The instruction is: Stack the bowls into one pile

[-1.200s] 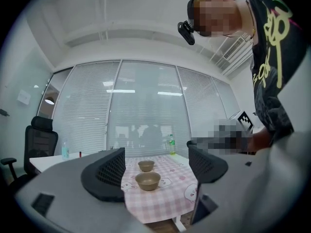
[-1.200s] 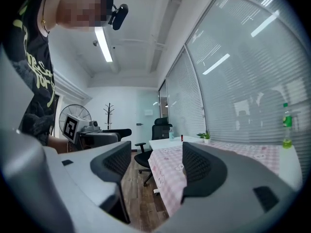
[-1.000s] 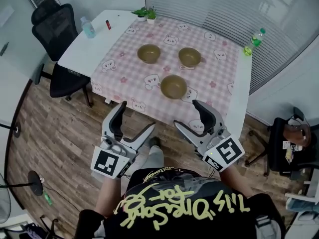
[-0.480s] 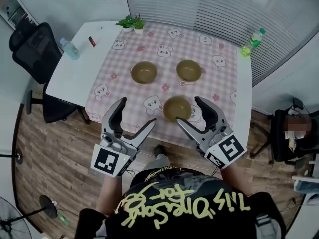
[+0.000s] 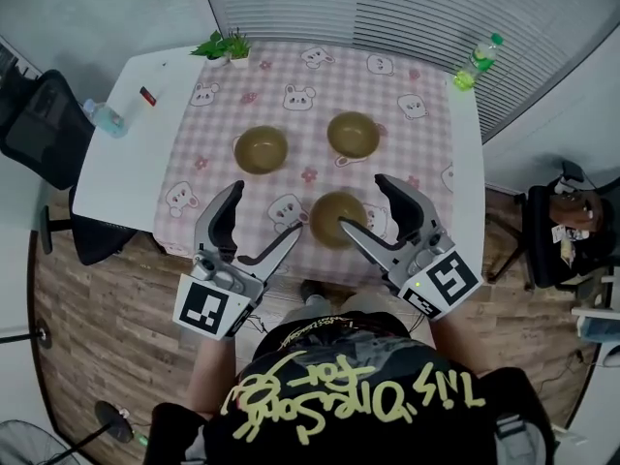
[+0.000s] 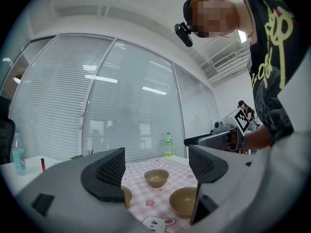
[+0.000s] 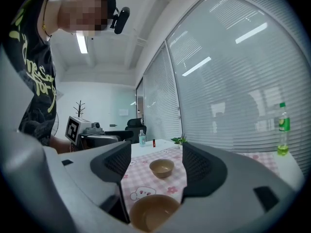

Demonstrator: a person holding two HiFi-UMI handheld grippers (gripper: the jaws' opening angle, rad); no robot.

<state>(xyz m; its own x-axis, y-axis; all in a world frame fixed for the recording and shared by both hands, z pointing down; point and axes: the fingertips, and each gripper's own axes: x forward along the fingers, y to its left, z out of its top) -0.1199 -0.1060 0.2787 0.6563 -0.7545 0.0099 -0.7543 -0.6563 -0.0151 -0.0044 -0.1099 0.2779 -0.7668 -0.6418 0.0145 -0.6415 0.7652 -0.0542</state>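
Observation:
Three olive-brown bowls stand apart on the pink checked tablecloth (image 5: 426, 134): a left bowl (image 5: 261, 149), a far right bowl (image 5: 353, 135) and a near bowl (image 5: 337, 218). My left gripper (image 5: 263, 216) is open and empty, level over the table's near edge, left of the near bowl. My right gripper (image 5: 363, 203) is open too, its jaws just right of and above the near bowl. The left gripper view shows the near bowl (image 6: 183, 201), the far right bowl (image 6: 157, 177) and the left bowl (image 6: 126, 195) half hidden by a jaw. In the right gripper view the near bowl (image 7: 153, 212) lies low between the jaws, the left bowl (image 7: 162, 168) beyond.
A small potted plant (image 5: 225, 46) and a green bottle (image 5: 475, 64) stand at the table's far corners. A water bottle (image 5: 102, 117) and a red item (image 5: 147, 95) lie on the bare white left strip. Office chairs (image 5: 39, 124) (image 5: 567, 231) flank the table.
Both grippers have come forward from over the floor to over the table's near edge, either side of the near bowl. Their jaws stayed open. The bowls have not moved.

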